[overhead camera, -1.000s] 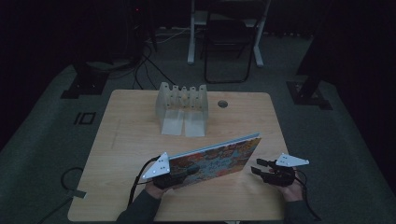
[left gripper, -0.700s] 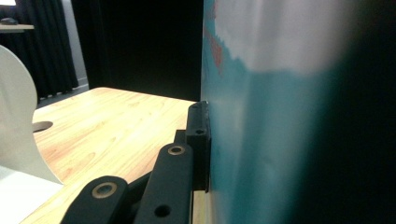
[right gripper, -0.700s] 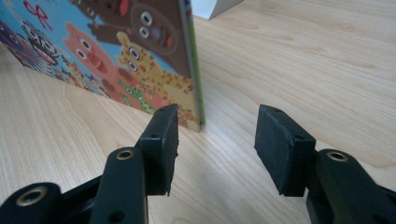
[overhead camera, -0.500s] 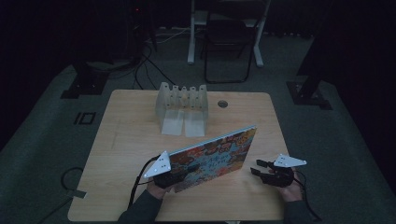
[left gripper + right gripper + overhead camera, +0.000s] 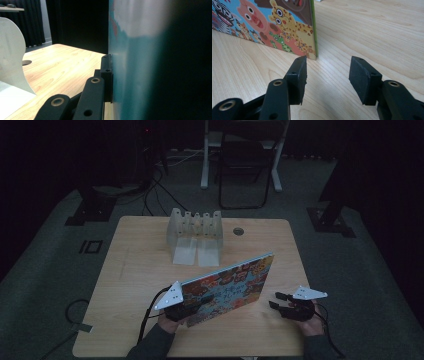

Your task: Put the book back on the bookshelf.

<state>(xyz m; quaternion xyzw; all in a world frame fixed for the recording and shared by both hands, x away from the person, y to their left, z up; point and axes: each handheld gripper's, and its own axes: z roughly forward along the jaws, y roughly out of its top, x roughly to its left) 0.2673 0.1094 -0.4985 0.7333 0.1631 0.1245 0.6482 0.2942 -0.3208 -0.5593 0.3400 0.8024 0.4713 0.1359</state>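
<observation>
Book [image 5: 227,287] upright on edge, left gripper [image 5: 182,307] clenching corner; right gripper [image 5: 278,301] released, bare table [image 5: 135,265] around.

We are seeing a picture book [image 5: 227,287] standing on edge on the near half of the table [image 5: 130,270], a rack [image 5: 195,222] sitting behind it, the left gripper [image 5: 187,307] at its left end, the right gripper [image 5: 275,301] lying just right of it.
</observation>
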